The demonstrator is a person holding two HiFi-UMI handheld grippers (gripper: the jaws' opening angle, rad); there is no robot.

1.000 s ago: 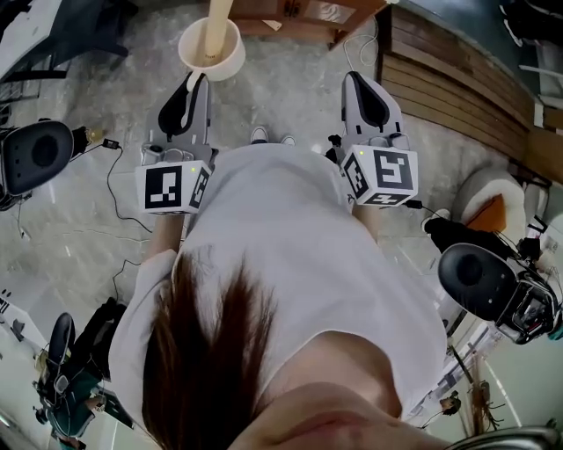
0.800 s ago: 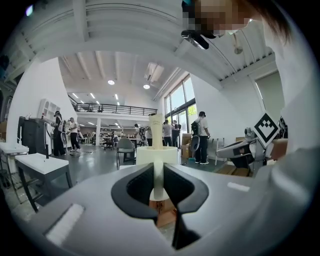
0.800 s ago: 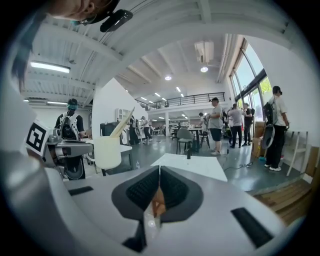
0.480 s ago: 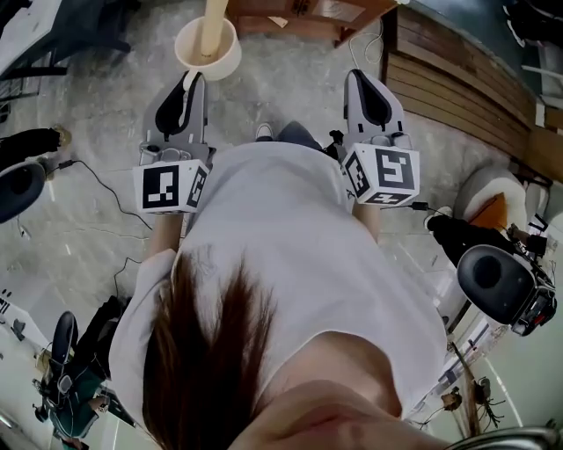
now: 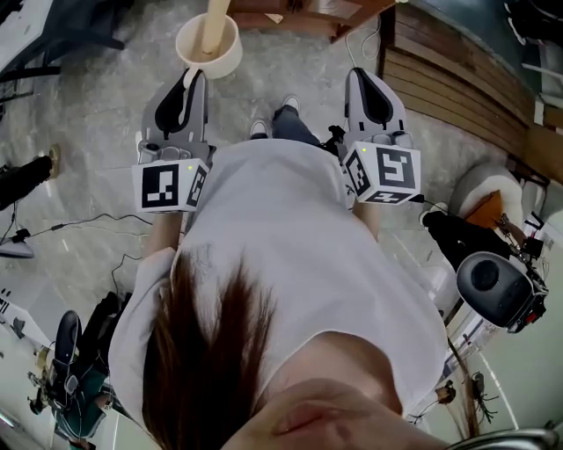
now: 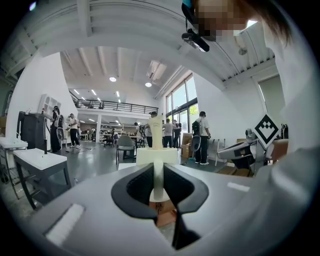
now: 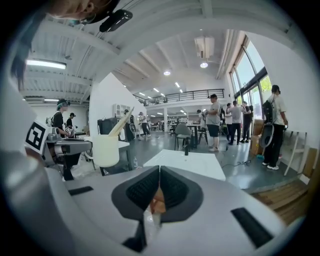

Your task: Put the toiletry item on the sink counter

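the left gripper point(image 5: 190, 81) was clamped on the thin handle point(image 6: 158, 182) of a cream cup point(image 5: 222, 60). in the left gripper view its jaws stood only slightly apart, with that handle pinched upright between the pads and the cup's body just past the tips. a pale stick point(image 5: 214, 19) stood in the cup and leaned on its rim; whether it was a toothbrush could not be told. the cup hung in the air over the grey marbled floor point(image 5: 97, 105), out in front of the person point(image 5: 281, 264) and resting on nothing.

the right gripper point(image 5: 367, 81) was held level with the left one, on the other side of the person's body. its jaws were closed pad to pad, with nothing caught between them, as the right gripper view showed point(image 7: 159, 172). from that view the cup appeared off to the left, with the stick slanting up out of it.

the head view looked down over brown hair and a white shirt, with 1 shoe point(image 5: 259, 130) beside another point(image 5: 288, 104) set further forward. a wooden platform point(image 5: 457, 88) ran along the upper right. beyond the right gripper stood a white table point(image 7: 186, 162), and several people point(image 7: 215, 122) stood further back in the hall.
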